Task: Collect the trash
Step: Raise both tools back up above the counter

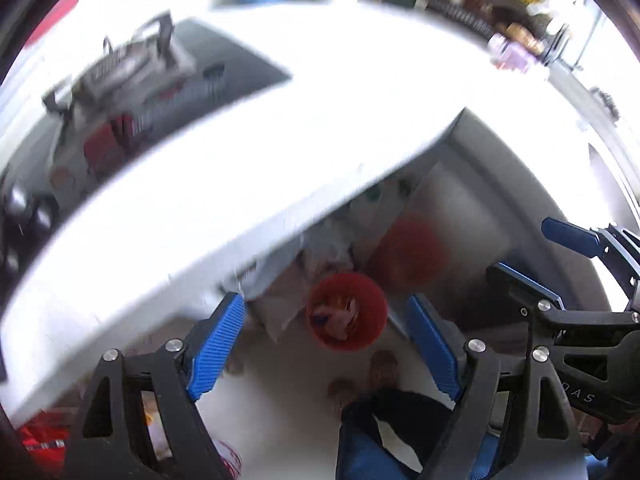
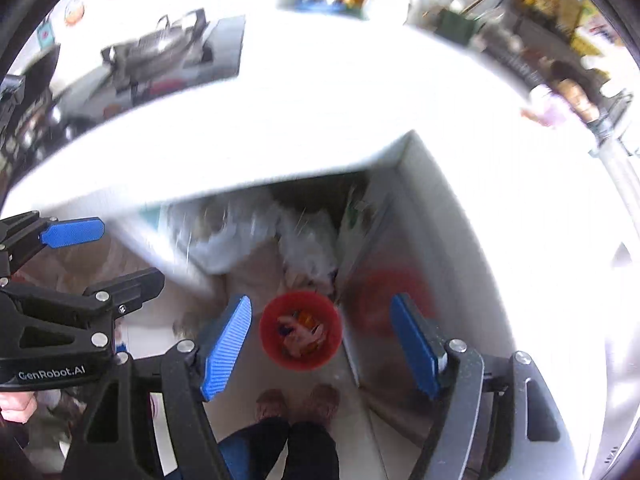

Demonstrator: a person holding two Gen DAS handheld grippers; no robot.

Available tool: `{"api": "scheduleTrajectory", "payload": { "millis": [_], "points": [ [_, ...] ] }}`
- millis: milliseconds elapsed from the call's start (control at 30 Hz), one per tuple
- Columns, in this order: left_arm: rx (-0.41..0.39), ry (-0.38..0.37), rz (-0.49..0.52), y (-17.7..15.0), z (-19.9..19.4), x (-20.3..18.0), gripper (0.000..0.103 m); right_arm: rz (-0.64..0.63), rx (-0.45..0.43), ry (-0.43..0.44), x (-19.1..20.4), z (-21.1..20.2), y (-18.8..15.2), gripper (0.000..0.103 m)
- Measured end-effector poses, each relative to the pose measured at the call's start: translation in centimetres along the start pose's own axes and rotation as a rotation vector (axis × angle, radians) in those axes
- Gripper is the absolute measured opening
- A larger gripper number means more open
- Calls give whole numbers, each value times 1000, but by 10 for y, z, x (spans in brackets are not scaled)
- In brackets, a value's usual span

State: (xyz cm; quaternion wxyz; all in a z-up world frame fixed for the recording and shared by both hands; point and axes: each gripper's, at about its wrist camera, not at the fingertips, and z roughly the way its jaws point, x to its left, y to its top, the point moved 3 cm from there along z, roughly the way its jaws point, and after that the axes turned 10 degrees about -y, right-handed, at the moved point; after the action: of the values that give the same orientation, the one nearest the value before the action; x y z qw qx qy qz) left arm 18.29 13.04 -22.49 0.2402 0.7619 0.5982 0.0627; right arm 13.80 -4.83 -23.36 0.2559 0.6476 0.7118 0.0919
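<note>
Trash (image 2: 301,334), a heap of crumpled wrappers, fills a red bin (image 2: 269,344) on the floor, just ahead of the person's shoes (image 2: 298,403) and below the edge of the white tabletop (image 2: 304,120). In the right wrist view the bin sits at 12 o'clock between the blue pads of the right claw (image 2: 318,346), which is spread wide and holds nothing. The left claw (image 1: 326,346) is likewise spread wide and empty, framing the same bin; it touches nothing.
</note>
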Motion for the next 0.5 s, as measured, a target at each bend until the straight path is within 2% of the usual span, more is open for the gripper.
{"api": "scheduleTrajectory", "payload": {
  "millis": [300,500],
  "points": [
    [-77,-54,90,58,-39,-39,82,100,-106,-142,-47,-49,36,76],
    [-103,-87,181,94,-41,-72,82,170,-124,-221,-88,-60,46,81]
  ]
}}
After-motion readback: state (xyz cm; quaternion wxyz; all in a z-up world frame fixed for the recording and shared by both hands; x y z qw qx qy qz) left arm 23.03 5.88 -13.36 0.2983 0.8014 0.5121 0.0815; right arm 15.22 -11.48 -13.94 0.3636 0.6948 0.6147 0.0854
